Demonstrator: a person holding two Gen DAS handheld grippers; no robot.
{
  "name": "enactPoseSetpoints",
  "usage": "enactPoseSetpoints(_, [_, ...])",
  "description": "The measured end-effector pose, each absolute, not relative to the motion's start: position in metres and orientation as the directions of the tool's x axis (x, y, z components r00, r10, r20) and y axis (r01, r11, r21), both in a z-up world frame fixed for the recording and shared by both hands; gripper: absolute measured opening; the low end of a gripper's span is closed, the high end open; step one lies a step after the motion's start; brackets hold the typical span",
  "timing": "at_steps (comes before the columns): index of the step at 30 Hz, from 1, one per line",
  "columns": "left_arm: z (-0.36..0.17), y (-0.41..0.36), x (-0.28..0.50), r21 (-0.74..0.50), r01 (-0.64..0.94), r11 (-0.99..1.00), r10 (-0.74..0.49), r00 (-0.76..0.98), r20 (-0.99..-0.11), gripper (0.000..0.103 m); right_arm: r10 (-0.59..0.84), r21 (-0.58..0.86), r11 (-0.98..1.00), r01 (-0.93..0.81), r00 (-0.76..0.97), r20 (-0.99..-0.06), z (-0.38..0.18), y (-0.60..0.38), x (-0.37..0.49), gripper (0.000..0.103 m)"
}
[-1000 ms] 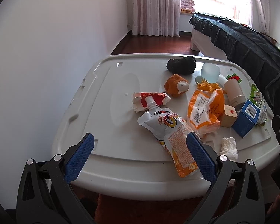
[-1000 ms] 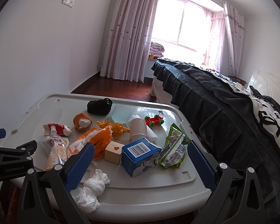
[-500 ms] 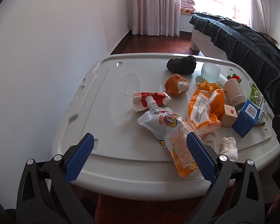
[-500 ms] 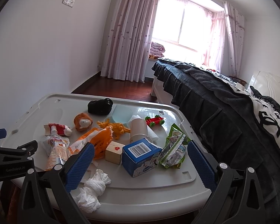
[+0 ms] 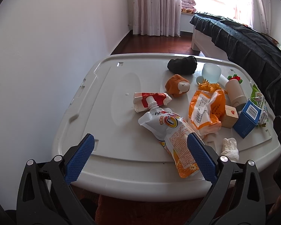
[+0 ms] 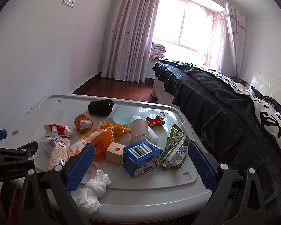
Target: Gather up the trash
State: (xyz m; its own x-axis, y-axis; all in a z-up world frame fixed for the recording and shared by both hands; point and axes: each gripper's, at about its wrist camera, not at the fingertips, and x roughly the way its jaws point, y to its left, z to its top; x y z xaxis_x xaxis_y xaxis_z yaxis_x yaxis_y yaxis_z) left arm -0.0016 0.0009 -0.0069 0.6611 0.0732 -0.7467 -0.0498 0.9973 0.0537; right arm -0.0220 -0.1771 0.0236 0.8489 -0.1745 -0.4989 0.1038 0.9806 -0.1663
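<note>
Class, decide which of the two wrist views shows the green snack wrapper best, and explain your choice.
The right wrist view: the green snack wrapper lies whole and close between the open right gripper fingers, beside the blue carton. In the left wrist view the green snack wrapper sits at the far edge, small and partly hidden behind the carton.

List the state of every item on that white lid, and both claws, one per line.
left claw: open, empty
right claw: open, empty
drink pouch: lying flat, capped
orange wrapper: crumpled, empty-looking
blue carton: lying on its side
green wrapper: crumpled
tissue: wadded, at the near edge
paper cup: upside down
red-white wrapper: crumpled
white lid: left part bare
</note>
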Motion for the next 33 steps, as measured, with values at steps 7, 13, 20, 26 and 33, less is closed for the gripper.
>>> enactPoseSetpoints(7, [-0.007, 0.001, -0.002, 0.052, -0.049, 0.997, 0.072, 0.661, -0.747, 0.096, -0.174, -0.166, 0.981, 0.103, 0.849, -0.499, 0.024, -0.177, -0.022, 0.098])
enactPoseSetpoints(13, [-0.007, 0.001, -0.002, 0.053, -0.049, 0.997, 0.072, 0.662, -0.746, 0.096, -0.171, -0.165, 0.981, 0.101, 0.849, -0.499, 0.024, -0.177, -0.022, 0.098])
enactPoseSetpoints(20, [-0.007, 0.001, -0.002, 0.053, -0.049, 0.997, 0.072, 0.661, -0.747, 0.096, -0.172, -0.164, 0.981, 0.102, 0.850, -0.498, 0.024, -0.177, -0.022, 0.098])
enactPoseSetpoints(26, [-0.008, 0.002, -0.002, 0.053, -0.050, 0.997, 0.073, 0.660, -0.748, 0.097, -0.176, -0.163, 0.981, 0.109, 0.854, -0.490, 0.028, -0.175, -0.021, 0.098])
enactPoseSetpoints(33, [-0.014, 0.001, -0.004, -0.032, 0.016, 0.999, -0.035, 0.641, -0.766, 0.096, -0.204, -0.167, 0.976, 0.141, 0.863, -0.462, 0.032, -0.189, -0.026, 0.098])
